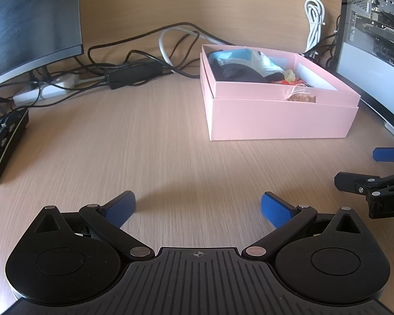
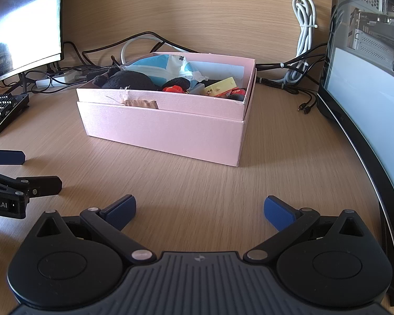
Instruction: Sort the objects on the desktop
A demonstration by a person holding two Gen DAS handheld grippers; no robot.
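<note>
Both grippers (left gripper (image 1: 198, 208), right gripper (image 2: 199, 211)) hover level, spread, seemingly empty.

box (image 2: 165, 131) mid-desk | keyboard (image 2: 2, 110) left | cables (image 2: 144, 39) behind

Wooden desk (image 2: 197, 183) — pink box (image 2: 165, 131), keyboard (image 2: 2, 113)

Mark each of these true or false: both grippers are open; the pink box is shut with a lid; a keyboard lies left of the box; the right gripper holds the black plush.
1. Both the left gripper and right gripper are open: true.
2. The pink box is shut with a lid: false, it stands open, full of things.
3. A keyboard lies left of the box: true.
4. The right gripper holds the black plush: false, the plush lies in the box; the gripper is empty.
</note>
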